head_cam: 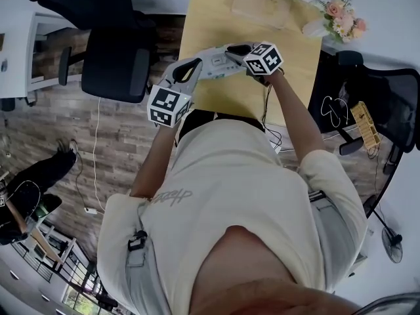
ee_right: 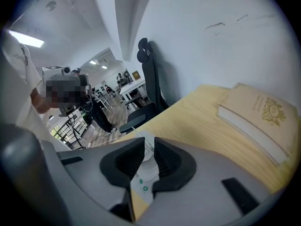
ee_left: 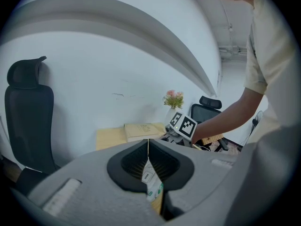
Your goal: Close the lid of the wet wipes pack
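The wet wipes pack (head_cam: 215, 63) is held in the air over the near edge of the wooden table (head_cam: 295, 64), between my two grippers. My left gripper (head_cam: 199, 66) is shut on one end of it; in the left gripper view the thin white pack (ee_left: 150, 179), with its green print and an "OPEN" label, hangs pinched between the dark pads (ee_left: 164, 166). My right gripper (head_cam: 232, 52) grips the other end. In the right gripper view the white pack (ee_right: 143, 175) sits in the narrow gap of the right gripper (ee_right: 149, 149). Whether the lid is up or down is hidden.
A cream book (head_cam: 261, 4) lies at the back of the table, with a small vase of pink flowers (head_cam: 342, 17) to its right. A black office chair (head_cam: 115, 51) stands left of the table, another chair (head_cam: 387, 104) stands on the right.
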### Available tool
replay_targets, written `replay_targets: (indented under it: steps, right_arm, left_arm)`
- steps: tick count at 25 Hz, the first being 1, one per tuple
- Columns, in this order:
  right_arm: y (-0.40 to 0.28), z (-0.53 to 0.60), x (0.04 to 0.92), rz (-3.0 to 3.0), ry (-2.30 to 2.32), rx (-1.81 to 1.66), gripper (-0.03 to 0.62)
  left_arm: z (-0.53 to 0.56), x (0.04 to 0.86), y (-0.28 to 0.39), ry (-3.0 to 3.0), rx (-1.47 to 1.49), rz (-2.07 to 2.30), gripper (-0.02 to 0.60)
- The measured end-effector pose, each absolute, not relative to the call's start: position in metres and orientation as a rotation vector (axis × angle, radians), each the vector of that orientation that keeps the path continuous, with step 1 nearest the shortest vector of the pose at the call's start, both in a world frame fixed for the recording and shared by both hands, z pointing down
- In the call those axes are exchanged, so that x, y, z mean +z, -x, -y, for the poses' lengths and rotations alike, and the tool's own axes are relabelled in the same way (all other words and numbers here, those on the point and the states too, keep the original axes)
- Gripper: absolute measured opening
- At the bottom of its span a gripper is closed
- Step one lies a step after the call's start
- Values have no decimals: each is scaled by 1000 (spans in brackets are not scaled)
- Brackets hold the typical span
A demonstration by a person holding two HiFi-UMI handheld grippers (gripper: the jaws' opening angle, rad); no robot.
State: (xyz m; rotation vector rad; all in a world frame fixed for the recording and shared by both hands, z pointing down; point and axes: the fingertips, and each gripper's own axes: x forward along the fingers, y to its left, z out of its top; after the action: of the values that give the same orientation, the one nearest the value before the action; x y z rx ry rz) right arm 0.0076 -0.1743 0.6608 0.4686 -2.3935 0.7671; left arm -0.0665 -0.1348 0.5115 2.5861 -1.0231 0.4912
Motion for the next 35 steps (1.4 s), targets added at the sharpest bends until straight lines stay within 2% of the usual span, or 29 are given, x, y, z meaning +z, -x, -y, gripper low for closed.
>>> replay_targets:
  steps: [30, 33, 35]
  right_arm:
    - [-22, 137, 716, 2194, -568, 759, 46]
    - [-23, 140, 721, 2142, -613, 757, 9]
    - [-23, 141, 721, 2126, -639, 779, 8]
  left_arm:
    - [132, 511, 72, -2578, 458, 1005, 17]
    - [133, 512, 76, -2574, 446, 1007, 17]
    - [132, 514, 80, -2567, 441, 1009, 17]
